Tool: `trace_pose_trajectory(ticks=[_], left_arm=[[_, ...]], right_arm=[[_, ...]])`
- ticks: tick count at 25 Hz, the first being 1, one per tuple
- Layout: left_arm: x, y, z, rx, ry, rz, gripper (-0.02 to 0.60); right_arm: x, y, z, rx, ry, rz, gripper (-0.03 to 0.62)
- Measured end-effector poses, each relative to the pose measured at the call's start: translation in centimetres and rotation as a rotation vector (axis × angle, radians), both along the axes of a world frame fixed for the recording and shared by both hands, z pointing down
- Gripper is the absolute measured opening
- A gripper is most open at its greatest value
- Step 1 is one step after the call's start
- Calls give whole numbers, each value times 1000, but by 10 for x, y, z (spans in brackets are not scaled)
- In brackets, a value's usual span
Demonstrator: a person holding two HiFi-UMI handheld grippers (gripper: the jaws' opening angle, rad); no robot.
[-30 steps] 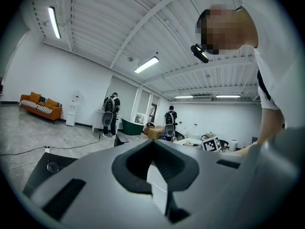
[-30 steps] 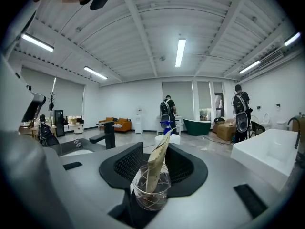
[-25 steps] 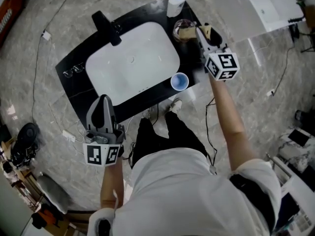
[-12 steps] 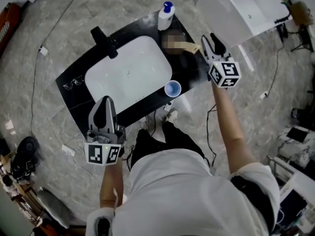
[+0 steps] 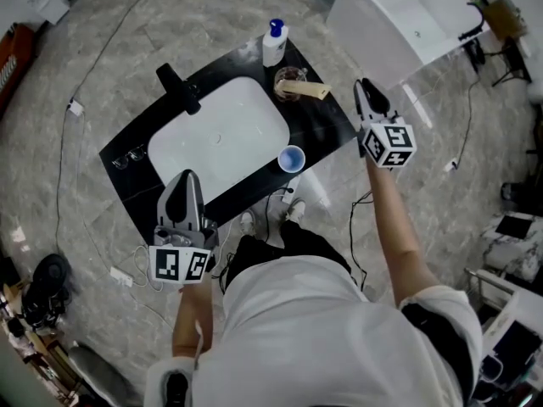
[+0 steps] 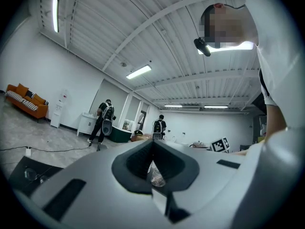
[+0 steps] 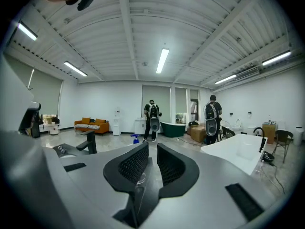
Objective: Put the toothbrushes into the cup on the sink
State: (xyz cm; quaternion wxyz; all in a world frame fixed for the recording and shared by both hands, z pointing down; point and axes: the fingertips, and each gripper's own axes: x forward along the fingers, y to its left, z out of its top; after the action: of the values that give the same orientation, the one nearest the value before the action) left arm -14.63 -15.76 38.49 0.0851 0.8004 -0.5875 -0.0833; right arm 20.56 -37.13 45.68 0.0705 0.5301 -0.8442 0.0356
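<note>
Empty right gripper [image 5: 365,91], jaws just narrowed to a slit, must reopen squarely over what looks like a toothbrush [image 5: 303,90], upper centre; left gripper [image 5: 186,181] clenched, empty.

A white bottle [image 5: 273,42] with a blue cap stands at the black table's [image 5: 327,125] far edge. Eyeglasses [image 5: 127,157] lie at its left end. A white bathtub [image 5: 407,24] is near.

On the right gripper [image 7: 153,149] the jaws have just been closing and stand narrowly apart, empty. A black faucet [image 7: 89,143] stands left, a white bathtub [image 7: 238,150] right.
</note>
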Motion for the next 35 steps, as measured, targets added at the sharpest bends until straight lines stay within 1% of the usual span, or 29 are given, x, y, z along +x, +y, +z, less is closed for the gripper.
trace_pose_trajectory(ticks=[3,11,16,19,24,27,30,35], left_arm=[[4,0,-3,10,-1,16,3],[13,-1,-14,42,-1,47,3],[9,-2,-21,65,-1,38,2],[8,0,-25,78,0,36,3],[5,5,-20,71,1,32,3],[0,7,-17,61,-1,32,3],[-2,7,-19,67,-8,42,3],[-6,9,-25,77,-9,60,2]], right_arm=[[11,10,-14,10,-17,12,63],[36,44,-62,59,-61,35,51],[12,78,-90,98,-58,-38,51],[5,98,-108,134,-64,-56,51],[0,124,-129,177,-65,-60,52],[-5,143,-134,181,-85,-61,52],[-7,162,-135,183,-109,-47,52],[-10,182,-134,174,-104,-33,51]])
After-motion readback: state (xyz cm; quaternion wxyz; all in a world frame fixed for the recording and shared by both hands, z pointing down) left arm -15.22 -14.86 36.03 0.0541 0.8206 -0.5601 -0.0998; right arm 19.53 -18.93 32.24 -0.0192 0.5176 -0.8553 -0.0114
